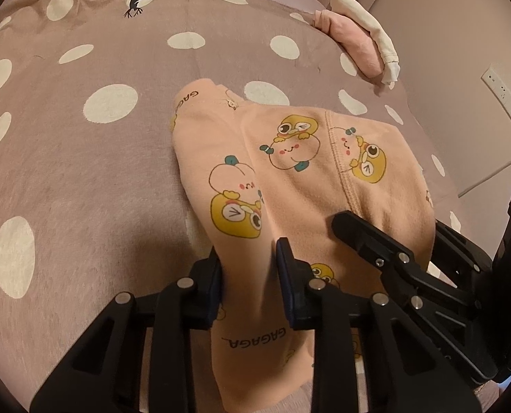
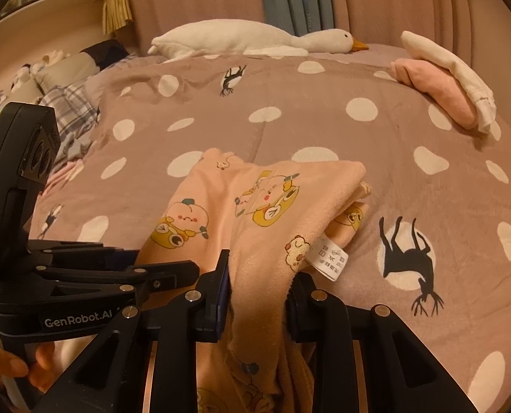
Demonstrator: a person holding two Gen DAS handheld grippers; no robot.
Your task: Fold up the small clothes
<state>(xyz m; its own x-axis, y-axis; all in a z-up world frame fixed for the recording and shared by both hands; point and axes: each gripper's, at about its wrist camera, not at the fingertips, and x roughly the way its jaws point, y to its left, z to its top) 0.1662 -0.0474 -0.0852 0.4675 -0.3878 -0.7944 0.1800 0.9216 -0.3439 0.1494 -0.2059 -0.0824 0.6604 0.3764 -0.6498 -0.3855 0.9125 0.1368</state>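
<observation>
- Peach garment (image 1: 290,179) with cartoon prints and "GAGAGA" lettering, lying partly folded on the dotted blanket (image 1: 83,172), near edge lifted off it.
- Left gripper (image 1: 250,275) clamped on the garment's near left edge, cloth pinched between both pads, pointing downward toward the blanket.
- Right gripper (image 2: 257,292) clamped on the garment's near right edge, fabric bunched between the pads and hanging below them.
- White care label (image 2: 327,258) dangling from the garment just beside the right gripper's outer finger.
- Both grippers side by side at the garment's near end, close together; in the right wrist view, fingers of a hand (image 2: 18,364) wrapped around the left gripper's handle.
- Folded pink cloth (image 1: 353,39) with a white cloth (image 1: 365,24) on top, well beyond the garment to the right, at the blanket's far edge.
- White plush goose (image 2: 255,38) stretched along the blanket's far edge, well behind the garment.
</observation>
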